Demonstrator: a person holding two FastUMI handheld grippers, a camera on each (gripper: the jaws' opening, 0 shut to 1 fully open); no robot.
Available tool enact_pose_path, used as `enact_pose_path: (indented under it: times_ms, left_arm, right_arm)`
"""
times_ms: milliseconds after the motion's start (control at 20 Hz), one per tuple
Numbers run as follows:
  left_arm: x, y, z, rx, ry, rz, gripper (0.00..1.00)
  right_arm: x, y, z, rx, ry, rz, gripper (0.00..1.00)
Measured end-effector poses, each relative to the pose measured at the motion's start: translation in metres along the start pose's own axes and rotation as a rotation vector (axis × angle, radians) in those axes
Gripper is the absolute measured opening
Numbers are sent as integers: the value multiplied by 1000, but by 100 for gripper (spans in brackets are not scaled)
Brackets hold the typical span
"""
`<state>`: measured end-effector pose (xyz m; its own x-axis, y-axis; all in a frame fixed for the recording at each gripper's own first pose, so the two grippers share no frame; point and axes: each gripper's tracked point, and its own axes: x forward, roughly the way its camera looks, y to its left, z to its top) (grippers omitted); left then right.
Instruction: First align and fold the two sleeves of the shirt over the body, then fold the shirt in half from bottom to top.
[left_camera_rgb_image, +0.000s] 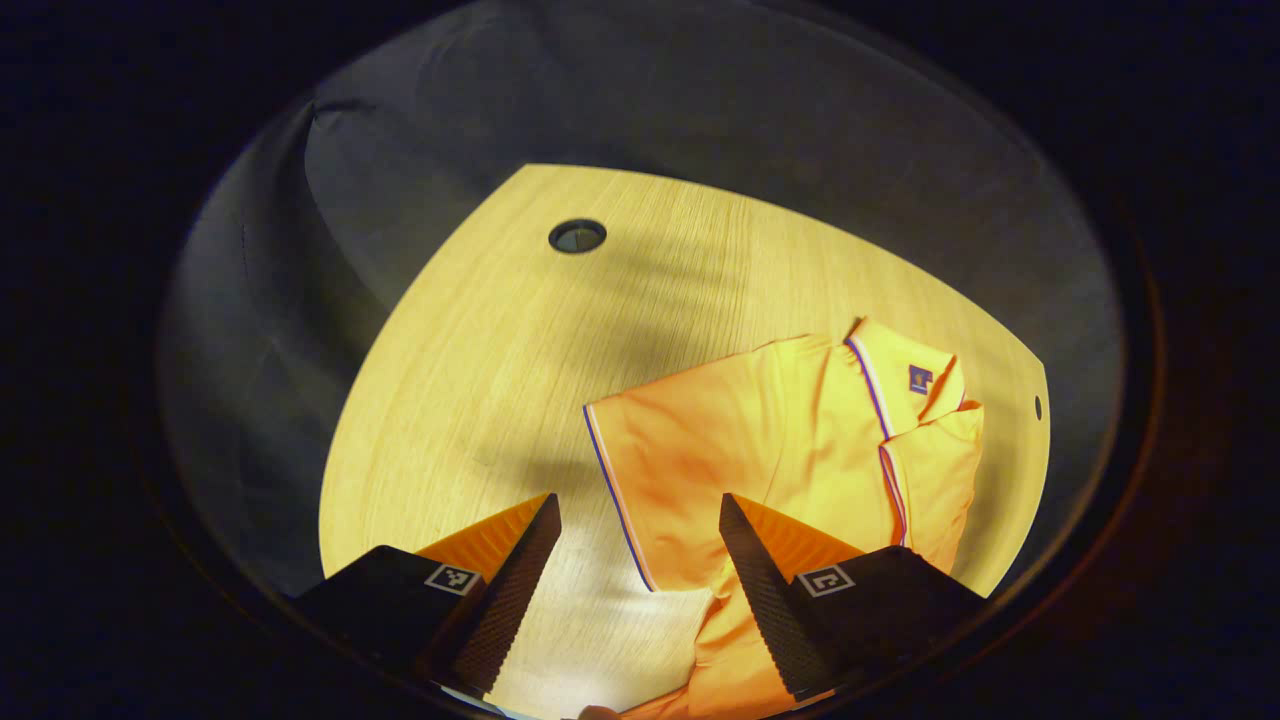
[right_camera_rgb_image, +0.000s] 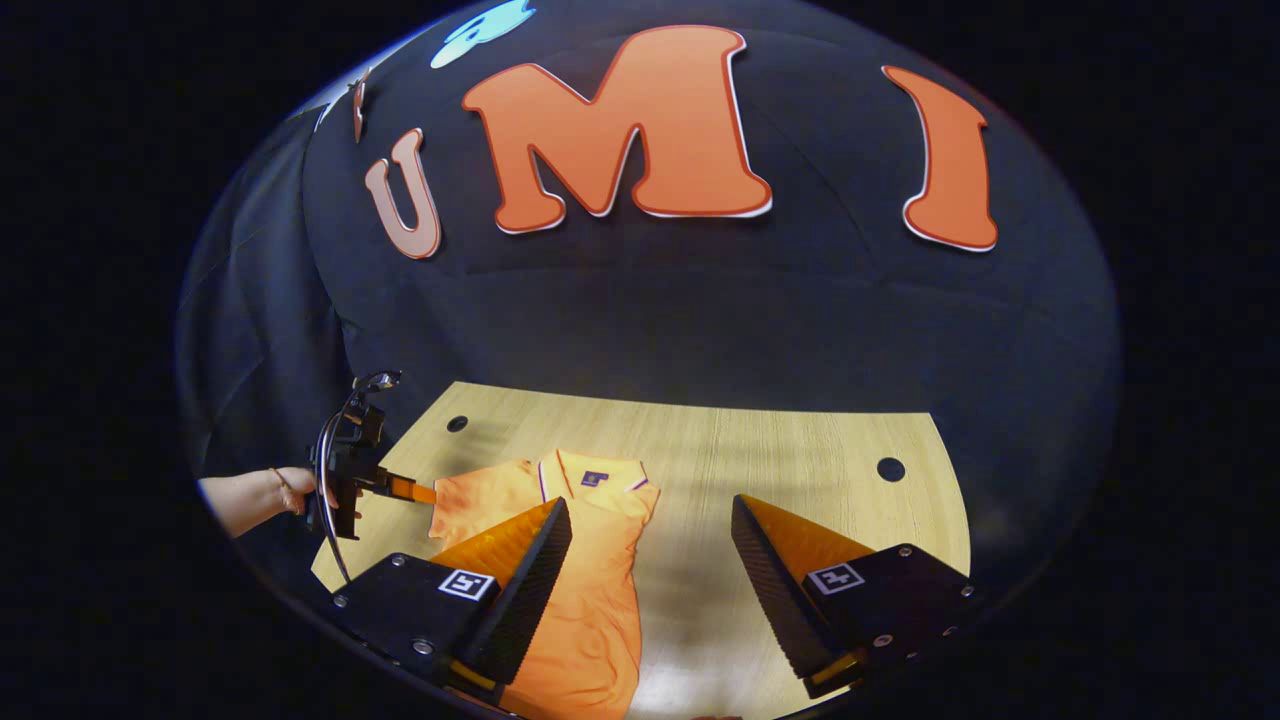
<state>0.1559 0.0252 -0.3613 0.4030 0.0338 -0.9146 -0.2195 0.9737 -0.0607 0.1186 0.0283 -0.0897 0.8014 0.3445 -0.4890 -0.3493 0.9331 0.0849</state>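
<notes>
Shirt (left_camera_rgb_image: 790, 450) lay on the table (left_camera_rgb_image: 480, 380), collar (left_camera_rgb_image: 905, 375) toward the far edge, one sleeve (left_camera_rgb_image: 655, 470) spread flat and the other side already folded over the body. Left gripper (left_camera_rgb_image: 640, 520) hovered with its fingers apart above the sleeve's striped hem, holding nothing; right gripper (right_camera_rgb_image: 650, 525) also stood open and empty above the shirt's lower part, a hand (right_camera_rgb_image: 290, 490) visible at the left

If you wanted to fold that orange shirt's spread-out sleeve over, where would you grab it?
Pinch the orange polo shirt at its striped sleeve cuff. That edge lies flat and free on the wooden table, so the open left hand-held gripper should probably come from the bare-table side.
</notes>
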Motion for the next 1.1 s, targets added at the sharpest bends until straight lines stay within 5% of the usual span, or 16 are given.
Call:
enact_pose_path:
  times_ms: [450,650,750,900,1100]
  left_arm:
    - [39,6,-9,-89,60,67,98]
    - [41,-7,-5,-68,60,36,51]
    - [41,-9,-5,-56,68,41,17]
    - [37,-16,-7,-34,79,19,5]
    - [30,-12,1,-37,39,18,5]
  right_arm:
    - [-7,-46,-36,56,75,-34,98]
    - [-7,-50,-36,70,75,-36,98]
    - [-6,-48,-36,76,79,-28,98]
    - [-6,-46,-38,67,82,-29,98]
    - [-10,-44,-42,76,81,-24,98]
